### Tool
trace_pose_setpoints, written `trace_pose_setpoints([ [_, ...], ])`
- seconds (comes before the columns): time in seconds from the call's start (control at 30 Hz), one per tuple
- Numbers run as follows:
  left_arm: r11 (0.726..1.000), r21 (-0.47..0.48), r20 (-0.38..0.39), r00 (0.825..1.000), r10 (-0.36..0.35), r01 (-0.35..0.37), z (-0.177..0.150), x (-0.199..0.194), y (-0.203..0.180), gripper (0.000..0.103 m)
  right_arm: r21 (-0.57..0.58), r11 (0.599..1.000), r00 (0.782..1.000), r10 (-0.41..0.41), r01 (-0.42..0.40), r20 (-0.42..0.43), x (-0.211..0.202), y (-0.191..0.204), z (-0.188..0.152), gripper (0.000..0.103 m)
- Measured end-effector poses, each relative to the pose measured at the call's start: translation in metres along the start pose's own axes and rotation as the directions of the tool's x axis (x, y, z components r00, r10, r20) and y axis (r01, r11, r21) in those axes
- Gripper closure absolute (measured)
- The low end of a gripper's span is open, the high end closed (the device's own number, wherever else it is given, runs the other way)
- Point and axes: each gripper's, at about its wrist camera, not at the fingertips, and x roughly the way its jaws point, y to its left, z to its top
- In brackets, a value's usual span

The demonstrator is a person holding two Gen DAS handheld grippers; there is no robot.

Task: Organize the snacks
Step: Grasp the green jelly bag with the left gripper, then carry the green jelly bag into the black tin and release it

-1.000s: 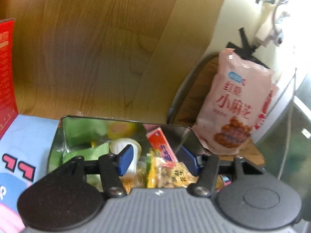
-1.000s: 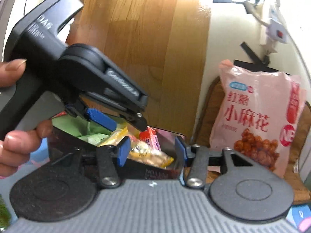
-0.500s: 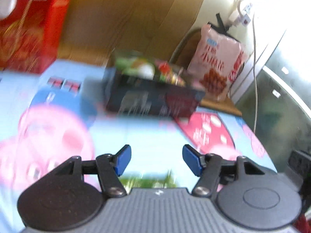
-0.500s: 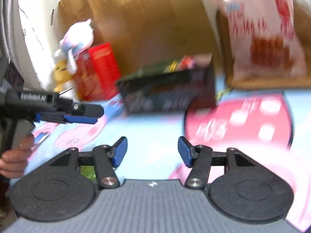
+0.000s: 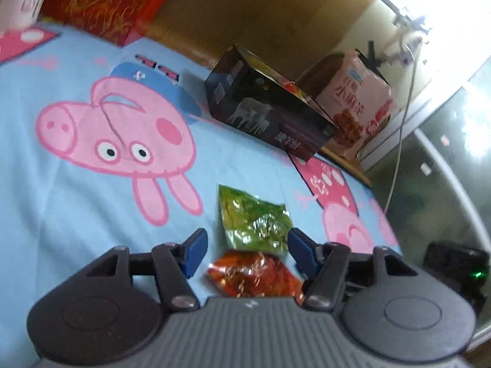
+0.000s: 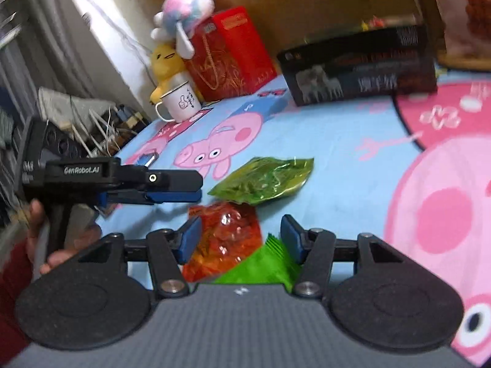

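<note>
Left wrist view: the left gripper (image 5: 247,253) is held low over a cartoon-printed cloth (image 5: 92,184) that covers the counter. Its fingers (image 5: 196,251) stand about half open with nothing clamped; a green packet (image 5: 253,219) lies on the cloth ahead of the tips, and an orange packet (image 5: 251,277) lies between the fingers, untouched as far as can be seen. The jaws have just been opening, with only these loose packets below them. Toward the far edge, a dark box (image 5: 270,116) is seen with snacks inside, and a pink bag (image 5: 359,104) leans just behind it. A red box (image 5: 101,3) stands at the far left corner.

Right wrist view: the right gripper (image 6: 241,237) is likewise about half open and empty, its jaws also just opened; the orange packet (image 6: 225,239) and a bright green packet (image 6: 264,268) lie under and between its fingers (image 6: 191,237), and no pad is seen pressing on either. The green packet (image 6: 264,181) lies just beyond. The left gripper (image 6: 172,194) is seen at the left, held by a hand (image 6: 40,233). The dark box (image 6: 359,70) sits near the far edge, well apart from the packets; a mug (image 6: 179,102) and plush toys (image 6: 181,21) stand at the far left.

The step in hand is judged to be reaching for the next loose packet. The next move calls for lowering over one packet, closing on its crinkled foil only, and carrying it to the box.
</note>
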Motion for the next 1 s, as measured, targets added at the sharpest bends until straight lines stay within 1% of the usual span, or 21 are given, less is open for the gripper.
trace_pose_setpoints([
  [0.1,0.998,-0.048,-0.013,0.999,-0.031,0.031,0.007,0.011,0.007,0.046,0.146,0.989,0.999,0.028,-0.031,0.018,-0.002,-0.015,0.005,0.045],
  [0.2,0.994,-0.075,-0.022,0.997,-0.076,0.074,0.013,0.021,0.008,0.048,0.261,0.964,0.998,0.049,-0.054,0.027,-0.003,-0.03,0.008,0.052],
  [0.27,0.991,-0.096,-0.018,0.996,-0.092,0.089,0.013,0.029,0.008,0.059,0.304,0.951,0.999,0.044,-0.049,0.024,0.002,-0.036,0.012,0.067],
  [0.3,0.99,-0.107,-0.024,0.995,-0.097,0.094,0.014,0.034,0.009,0.068,0.318,0.947,0.999,0.038,-0.042,0.02,0.007,-0.038,0.014,0.071],
  [0.33,0.988,-0.12,-0.026,0.995,-0.101,0.097,0.014,0.038,0.01,0.082,0.329,0.943,0.999,0.035,-0.04,0.019,0.01,-0.039,0.014,0.081],
  [0.37,0.986,-0.139,-0.044,0.994,-0.103,0.096,0.014,0.044,0.012,0.088,0.341,0.939,0.999,0.035,-0.037,0.013,0.015,-0.04,0.015,0.09],
  [0.4,0.984,-0.154,-0.038,0.995,-0.091,0.084,0.014,0.046,0.013,0.093,0.35,0.936,0.999,0.031,-0.034,0.014,0.017,-0.041,0.016,0.09],
  [0.47,0.982,-0.171,-0.044,0.995,-0.088,0.08,0.02,0.048,0.015,0.094,0.322,0.946,1.0,0.027,-0.03,0.014,0.016,-0.039,0.021,0.093],
  [0.53,0.981,-0.167,-0.037,0.994,-0.107,0.099,0.028,0.047,0.013,0.094,0.258,0.966,0.999,0.021,-0.028,0.031,0.01,-0.032,0.031,0.094],
  [0.63,0.985,-0.12,-0.007,0.992,-0.124,0.122,0.047,0.043,0.0,0.094,0.167,0.986,0.998,-0.002,-0.008,0.062,0.004,-0.019,0.053,0.095],
  [0.77,0.989,-0.066,0.046,0.99,-0.131,0.134,0.083,0.043,-0.023,0.092,0.087,0.996,0.991,-0.031,0.02,0.132,-0.002,-0.009,0.09,0.096],
  [0.87,0.993,-0.01,0.088,0.989,-0.116,0.118,0.112,0.049,-0.038,0.092,0.058,0.998,0.983,-0.046,0.037,0.176,-0.001,-0.016,0.118,0.096],
  [1.0,0.997,0.016,0.101,0.992,-0.076,0.075,0.145,0.074,-0.047,0.092,0.06,0.995,0.976,-0.085,0.074,0.202,0.013,-0.035,0.149,0.096],
])
